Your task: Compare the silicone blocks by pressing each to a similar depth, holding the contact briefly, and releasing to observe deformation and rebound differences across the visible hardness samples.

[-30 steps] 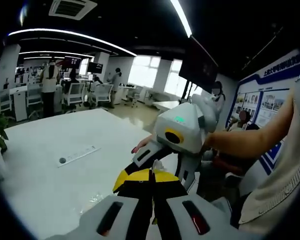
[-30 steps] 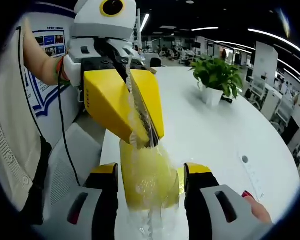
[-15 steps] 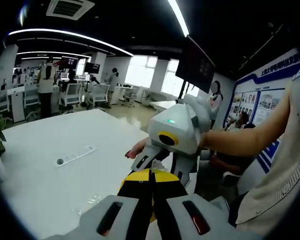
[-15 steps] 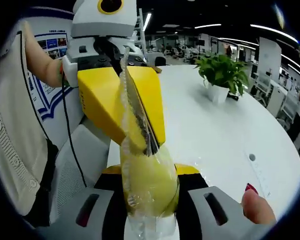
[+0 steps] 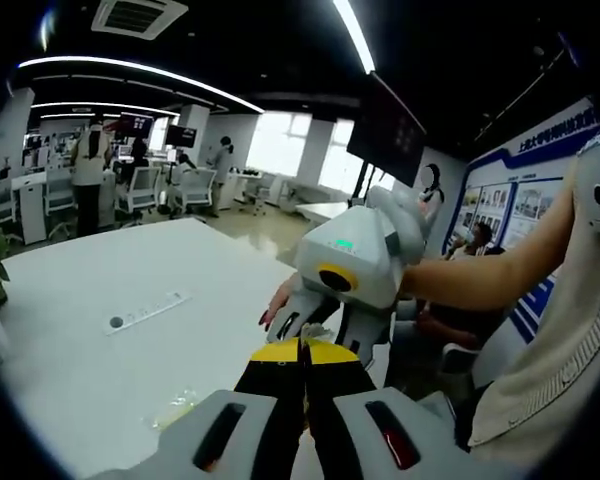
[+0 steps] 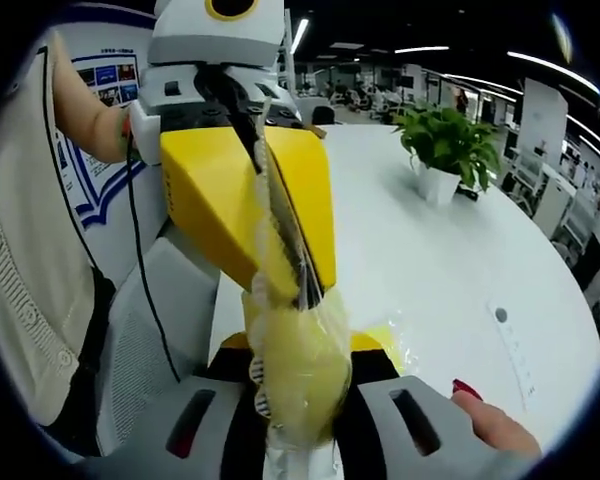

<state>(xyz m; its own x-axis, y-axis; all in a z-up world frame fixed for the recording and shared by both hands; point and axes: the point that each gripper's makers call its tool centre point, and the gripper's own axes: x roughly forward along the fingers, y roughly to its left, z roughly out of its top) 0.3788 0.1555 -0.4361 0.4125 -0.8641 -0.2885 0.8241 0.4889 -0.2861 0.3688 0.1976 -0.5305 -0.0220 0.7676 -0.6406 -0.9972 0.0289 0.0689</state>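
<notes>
Potted plant on white table; wall monitor; office chairs beyond.

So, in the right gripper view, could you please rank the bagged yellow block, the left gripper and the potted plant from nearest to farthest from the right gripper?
1. bagged yellow block: squeezed between the right gripper jaws, at the bottom centre.
2. left gripper: just beyond, its yellow jaws pinching the top of the bag.
3. potted plant: far back on the white table, upper right.
</notes>
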